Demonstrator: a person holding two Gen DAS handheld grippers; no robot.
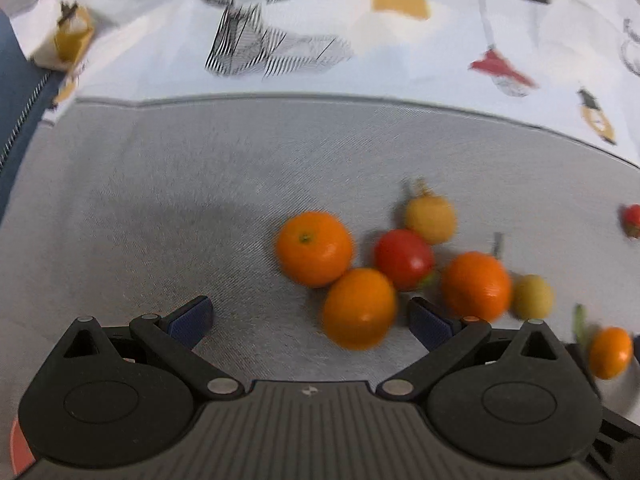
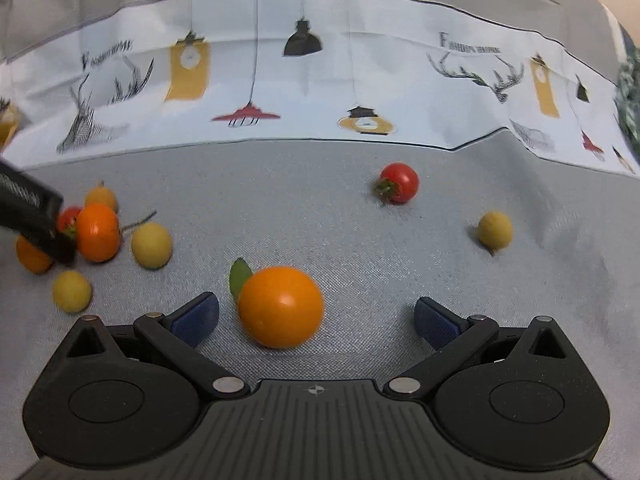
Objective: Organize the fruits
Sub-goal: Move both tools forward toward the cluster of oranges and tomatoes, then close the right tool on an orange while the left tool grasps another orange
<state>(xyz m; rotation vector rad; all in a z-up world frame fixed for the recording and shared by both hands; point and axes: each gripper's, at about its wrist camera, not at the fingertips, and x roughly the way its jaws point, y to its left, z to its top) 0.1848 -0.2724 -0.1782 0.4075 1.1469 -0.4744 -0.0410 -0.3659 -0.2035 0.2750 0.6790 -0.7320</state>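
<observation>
My left gripper [image 1: 310, 318] is open over a grey cloth [image 1: 160, 200]. An orange [image 1: 359, 308] lies between its fingers, nearer the right one. Close behind lie another orange [image 1: 315, 248], a red tomato [image 1: 404, 259], a third orange [image 1: 476, 286] and two yellow fruits [image 1: 430, 219] [image 1: 532, 297]. My right gripper [image 2: 316, 318] is open, with a leafed orange [image 2: 281, 307] lying between its fingers. Farther off lie a red tomato [image 2: 398, 183] and a yellow fruit [image 2: 495, 229]. The left gripper's body [image 2: 32, 212] shows at the left of the right wrist view among the cluster.
A white patterned cloth [image 2: 320, 80] with lamps and deer heads runs along the back edge of the grey cloth. A small orange [image 1: 610, 352] and a red fruit [image 1: 632, 220] lie at the right edge of the left wrist view.
</observation>
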